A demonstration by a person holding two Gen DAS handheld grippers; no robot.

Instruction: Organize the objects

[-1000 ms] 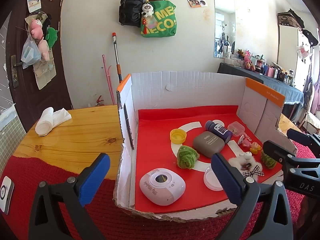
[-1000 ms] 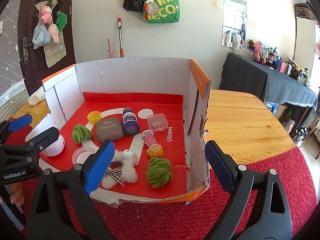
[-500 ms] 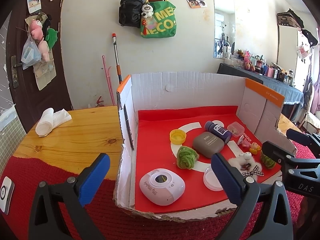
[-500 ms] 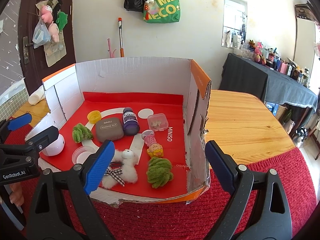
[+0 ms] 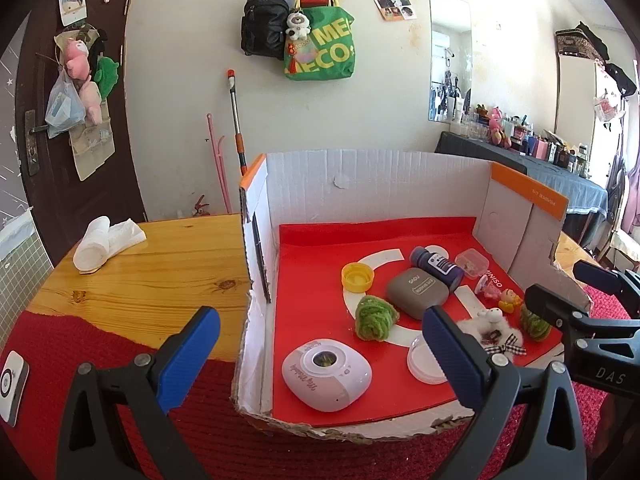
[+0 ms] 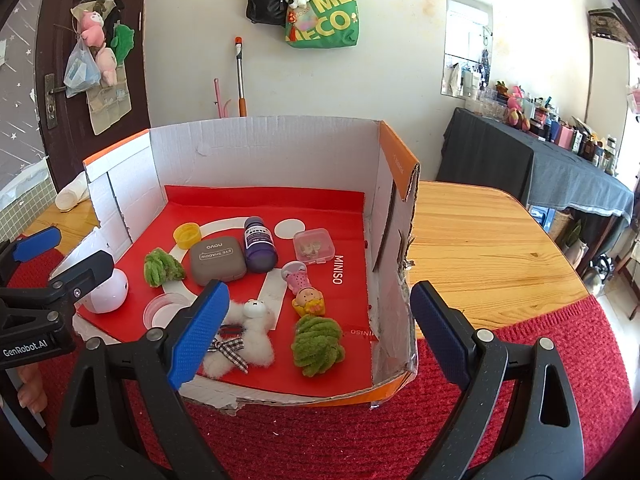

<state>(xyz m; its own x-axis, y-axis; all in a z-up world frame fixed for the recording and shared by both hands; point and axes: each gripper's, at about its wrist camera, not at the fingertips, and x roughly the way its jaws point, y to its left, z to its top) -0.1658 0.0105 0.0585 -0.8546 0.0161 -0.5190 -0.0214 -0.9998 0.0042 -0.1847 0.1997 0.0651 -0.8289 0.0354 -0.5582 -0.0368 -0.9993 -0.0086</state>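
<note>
All the small things lie loose on the red floor of the open cardboard box [image 6: 260, 148]; none stands out on the wooden table [image 6: 480, 240] or the red mat [image 6: 320, 440]. That fits a box just filled as well as one waiting to be sorted, and the pictures do not settle which. No order among the things is plain.

From left to right in the right wrist view: the white camera-shaped gadget [image 6: 110, 292] at the box's near left corner, the clear round lid [image 6: 164, 310], a green yarn ball [image 6: 160, 268], the yellow cap [image 6: 188, 235], the grey eye-shadow case [image 6: 217, 260], the purple bottle [image 6: 260, 244] lying touching the case, the white fluffy toy [image 6: 250, 340], the pink figurine [image 6: 298, 278], the small doll [image 6: 309, 302], the clear plastic case [image 6: 314, 245] and a second green yarn ball [image 6: 318, 344].

The left gripper [image 5: 320, 354] is spread wide and holds nothing; it hovers at the near edge with the gadget between its fingers' line. The right gripper [image 6: 318, 330] is likewise spread and empty, its left finger [image 6: 198, 332] over the fluffy toy, the second yarn ball between the two fingers, and the box's right wall just inside the other finger.
</note>
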